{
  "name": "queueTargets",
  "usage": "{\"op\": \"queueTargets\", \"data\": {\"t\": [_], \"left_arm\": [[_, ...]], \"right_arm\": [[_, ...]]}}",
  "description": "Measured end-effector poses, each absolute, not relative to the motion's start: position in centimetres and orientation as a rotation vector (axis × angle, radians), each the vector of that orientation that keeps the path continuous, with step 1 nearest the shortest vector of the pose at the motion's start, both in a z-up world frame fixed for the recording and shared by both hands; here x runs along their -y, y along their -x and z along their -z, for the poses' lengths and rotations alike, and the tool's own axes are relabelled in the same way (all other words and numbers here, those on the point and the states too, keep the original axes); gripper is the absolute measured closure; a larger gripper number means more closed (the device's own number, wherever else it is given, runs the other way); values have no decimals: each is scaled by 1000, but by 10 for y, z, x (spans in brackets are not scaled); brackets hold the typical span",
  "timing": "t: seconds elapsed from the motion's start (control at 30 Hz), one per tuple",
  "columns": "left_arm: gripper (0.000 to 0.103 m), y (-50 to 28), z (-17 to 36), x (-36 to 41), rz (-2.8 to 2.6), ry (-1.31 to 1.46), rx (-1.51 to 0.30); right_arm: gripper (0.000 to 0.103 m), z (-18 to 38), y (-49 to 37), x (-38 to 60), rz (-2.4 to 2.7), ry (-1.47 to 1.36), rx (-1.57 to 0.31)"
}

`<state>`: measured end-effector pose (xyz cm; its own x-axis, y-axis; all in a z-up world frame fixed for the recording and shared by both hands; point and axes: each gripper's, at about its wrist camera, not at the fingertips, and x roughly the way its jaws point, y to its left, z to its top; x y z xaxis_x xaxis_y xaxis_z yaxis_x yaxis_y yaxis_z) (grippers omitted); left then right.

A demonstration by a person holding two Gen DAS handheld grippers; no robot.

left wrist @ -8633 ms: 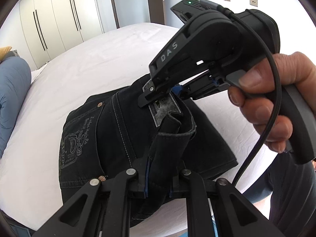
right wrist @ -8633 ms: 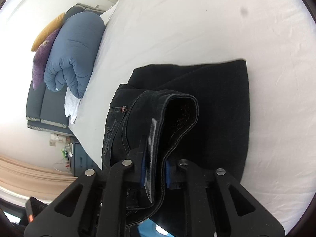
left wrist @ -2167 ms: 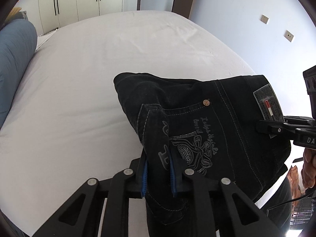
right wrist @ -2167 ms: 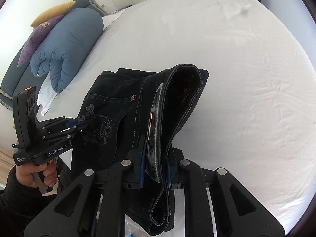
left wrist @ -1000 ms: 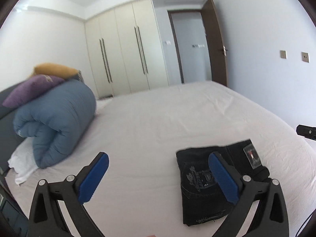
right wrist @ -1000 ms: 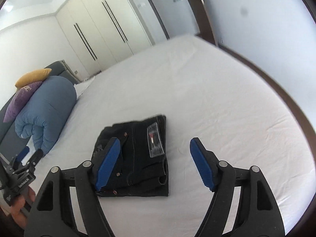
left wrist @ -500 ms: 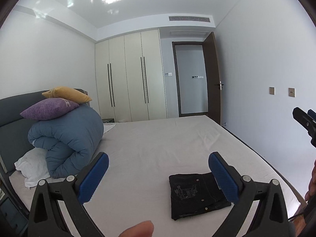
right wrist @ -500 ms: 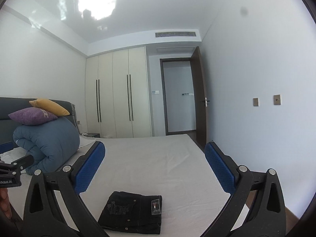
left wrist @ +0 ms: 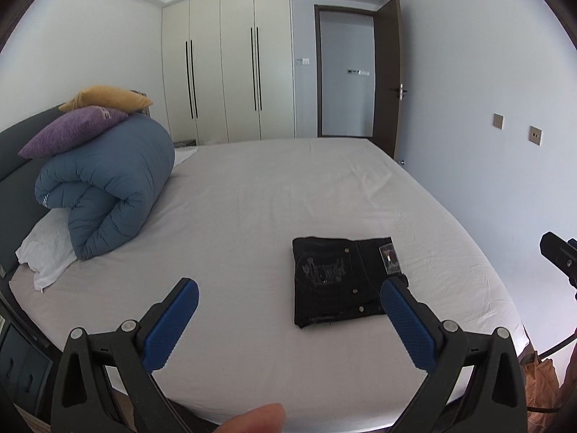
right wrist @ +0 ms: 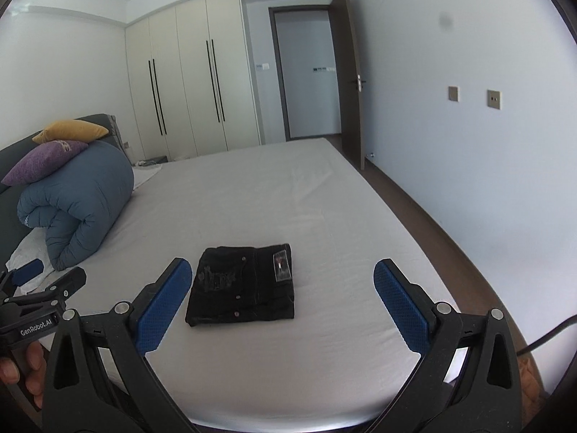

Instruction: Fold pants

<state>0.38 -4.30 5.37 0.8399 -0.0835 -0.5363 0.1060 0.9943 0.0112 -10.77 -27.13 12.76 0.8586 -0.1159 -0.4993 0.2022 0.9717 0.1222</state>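
- Our left claw (left wrist: 288,319) and right claw (right wrist: 283,303) gape wide, empty.
- Folded pants (right wrist: 243,285) lie on the bed (right wrist: 288,198) ahead; folding looks finished, nothing more needed.

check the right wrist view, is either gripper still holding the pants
No, the folded pants lie alone on the bed, with the open right gripper clear of them.

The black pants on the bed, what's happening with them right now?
A person holds a two-finger gripper in each hand. The black denim pants lie folded into a compact rectangle on the white bed sheet, near its close edge. Neither gripper touches them: the left gripper and the right gripper are both wide open, empty and well clear of the pants. The fold looks finished. A rolled blue duvet sits by the headboard.
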Motion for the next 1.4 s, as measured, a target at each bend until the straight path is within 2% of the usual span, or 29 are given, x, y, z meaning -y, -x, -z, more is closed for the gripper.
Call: {"op": "queueTargets", "data": {"t": [0.4,1.4], "left_arm": [[0,-38,-9,51,77,-40,-732],[0,-68,29,56,74,-45,-841]], "right_arm": [[0,-67,38,285,180,-211,-675],[0,-26,-24,264,123,-201,-780]]}}
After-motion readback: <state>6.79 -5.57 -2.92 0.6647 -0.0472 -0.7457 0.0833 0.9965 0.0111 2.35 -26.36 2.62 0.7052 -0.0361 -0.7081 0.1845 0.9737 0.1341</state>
